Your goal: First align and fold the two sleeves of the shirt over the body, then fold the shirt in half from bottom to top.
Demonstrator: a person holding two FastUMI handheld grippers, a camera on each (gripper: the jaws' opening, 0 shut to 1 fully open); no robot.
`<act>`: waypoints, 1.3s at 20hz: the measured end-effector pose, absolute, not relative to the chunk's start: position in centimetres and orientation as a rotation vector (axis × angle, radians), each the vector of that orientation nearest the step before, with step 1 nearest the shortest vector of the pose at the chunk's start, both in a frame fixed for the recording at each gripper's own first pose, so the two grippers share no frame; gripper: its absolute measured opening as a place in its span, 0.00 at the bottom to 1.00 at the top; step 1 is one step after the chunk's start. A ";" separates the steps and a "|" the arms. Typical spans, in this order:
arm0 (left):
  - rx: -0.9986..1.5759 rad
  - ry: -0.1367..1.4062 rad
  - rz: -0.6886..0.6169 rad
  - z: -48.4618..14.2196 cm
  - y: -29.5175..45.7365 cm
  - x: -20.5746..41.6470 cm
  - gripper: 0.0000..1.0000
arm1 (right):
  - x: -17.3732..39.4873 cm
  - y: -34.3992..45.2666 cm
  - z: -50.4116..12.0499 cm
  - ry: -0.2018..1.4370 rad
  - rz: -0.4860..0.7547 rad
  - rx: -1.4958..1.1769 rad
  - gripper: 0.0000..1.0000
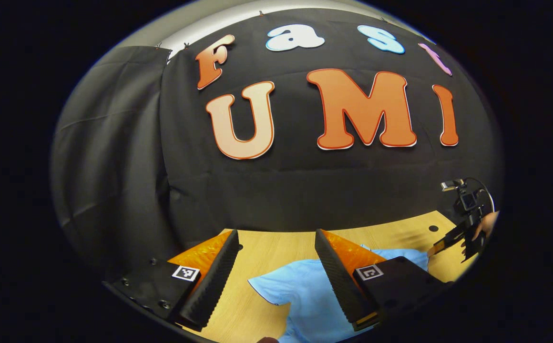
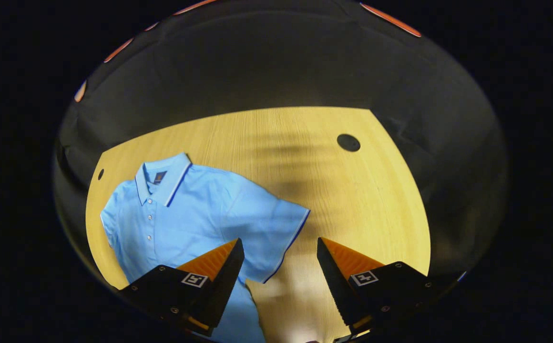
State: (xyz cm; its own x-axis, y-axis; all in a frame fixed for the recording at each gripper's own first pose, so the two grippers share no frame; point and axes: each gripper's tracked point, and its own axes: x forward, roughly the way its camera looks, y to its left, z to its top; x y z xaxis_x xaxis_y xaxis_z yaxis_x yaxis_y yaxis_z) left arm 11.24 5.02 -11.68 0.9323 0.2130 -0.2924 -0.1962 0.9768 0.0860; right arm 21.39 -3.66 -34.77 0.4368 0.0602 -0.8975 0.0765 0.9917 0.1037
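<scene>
On the pale wooden surface (image 2: 362, 200) the light blue polo shirt (image 2: 186, 214) lies flat, nothing folded yet, with both grippers' jaws wide apart, holding nothing.

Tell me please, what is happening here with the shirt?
A person holds tongs in each hand above a wooden table. A blue shirt lies flat there, sleeves still spread out, not folded. The right tongs hang open near one sleeve. The left tongs are open too, above the other sleeve.
</scene>
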 end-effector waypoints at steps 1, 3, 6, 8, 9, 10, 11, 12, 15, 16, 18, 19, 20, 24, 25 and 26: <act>0.049 0.309 0.212 -11.9 5.2 11.3 1.00 | 21.5 -3.5 -35.5 1.142 -0.014 0.137 0.91; 0.042 0.321 0.222 -12.4 5.6 11.2 1.00 | 21.8 -3.3 -36.4 1.166 -0.024 0.147 0.87; 0.039 0.328 0.240 -12.4 6.3 10.9 1.00 | 21.4 -2.8 -37.8 1.242 -0.050 0.210 0.84; 0.039 0.327 0.254 -12.4 7.1 10.5 1.00 | 21.2 -2.6 -38.9 1.291 -0.072 0.242 0.81; 0.039 0.329 0.262 -12.4 7.6 10.3 1.00 | 21.3 -2.5 -39.3 1.303 -0.080 0.246 0.78; 0.036 0.330 0.271 -12.6 8.0 9.9 1.00 | 21.3 -2.8 -39.5 1.312 -0.092 0.246 0.82; 0.031 0.332 0.279 -12.6 8.4 9.7 1.00 | 21.3 -3.0 -39.7 1.320 -0.099 0.244 0.73; 0.026 0.334 0.285 -12.7 8.6 9.4 1.00 | 21.2 -3.0 -40.1 1.332 -0.108 0.242 0.71; 0.013 0.335 0.297 -12.6 9.2 8.5 1.00 | 20.7 -1.8 -40.7 1.392 -0.114 0.293 0.55; 0.014 0.333 0.301 -12.6 9.4 8.4 1.00 | 20.9 -1.8 -40.9 1.391 -0.125 0.294 0.58; 0.014 0.328 0.305 -12.4 9.6 8.0 1.00 | 21.1 -1.9 -41.1 1.389 -0.153 0.284 0.57; 0.012 0.326 0.305 -12.2 9.6 7.7 1.00 | 21.1 -2.3 -41.1 1.393 -0.176 0.265 0.53; 0.010 0.323 0.306 -12.2 9.7 7.6 1.00 | 21.1 -2.4 -41.1 1.394 -0.189 0.265 0.49; 0.009 0.329 0.290 -12.8 9.3 7.0 1.00 | 21.4 -2.4 -41.0 1.414 -0.220 0.299 0.28; 0.019 0.328 0.284 -12.8 9.1 6.9 1.00 | 21.5 -2.4 -41.0 1.411 -0.230 0.312 0.21; 0.032 0.321 0.276 -12.6 8.9 6.7 1.00 | 21.5 -2.3 -41.0 1.408 -0.231 0.319 0.18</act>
State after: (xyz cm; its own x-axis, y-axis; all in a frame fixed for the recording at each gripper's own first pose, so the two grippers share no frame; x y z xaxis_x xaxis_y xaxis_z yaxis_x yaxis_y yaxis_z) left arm 6.74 8.92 -12.61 0.9119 0.2724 -0.3069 -0.2624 0.9621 0.0743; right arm 21.47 -2.29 -41.04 0.1513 0.0301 -0.9880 0.3444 0.9353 0.0812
